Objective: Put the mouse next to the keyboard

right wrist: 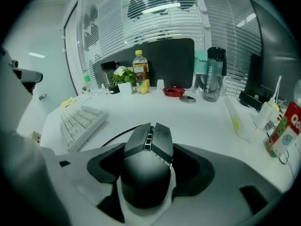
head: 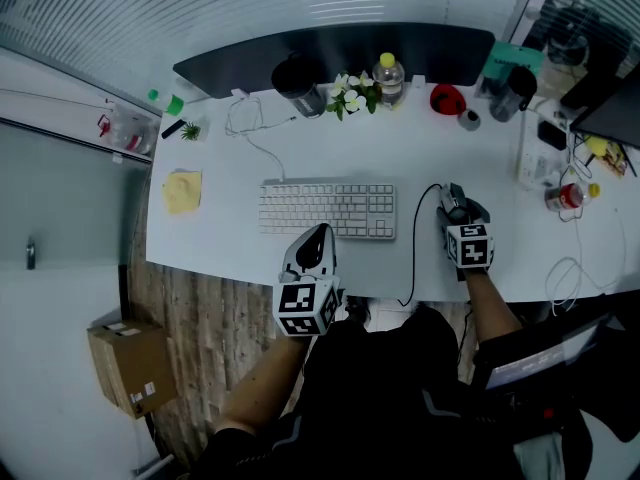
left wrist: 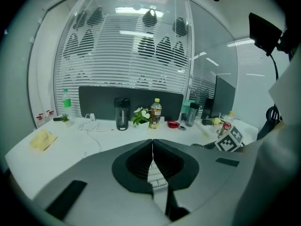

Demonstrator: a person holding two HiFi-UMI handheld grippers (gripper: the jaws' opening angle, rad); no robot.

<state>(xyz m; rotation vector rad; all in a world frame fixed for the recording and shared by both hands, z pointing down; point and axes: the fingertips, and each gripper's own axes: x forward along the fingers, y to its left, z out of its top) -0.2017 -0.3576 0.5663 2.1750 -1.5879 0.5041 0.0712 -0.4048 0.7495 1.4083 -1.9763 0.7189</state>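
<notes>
Our right tongs [right wrist: 148, 160] pinch the mouse [head: 453, 204] by its sides, low over the desk [head: 330, 153] at centre right of the head view. That is just right of the keyboard [head: 327, 209], which we judge to be the set-down spot. Our left tongs [left wrist: 152, 150], pressed together and empty, hover at the keyboard's lower edge, out of the way.

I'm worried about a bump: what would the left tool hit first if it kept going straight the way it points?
Most likely the white rectangular keyboard. The left tool, jaws shut, points forward and downward at the keyboard's near edge. How much gap is left between them is unclear.
</notes>
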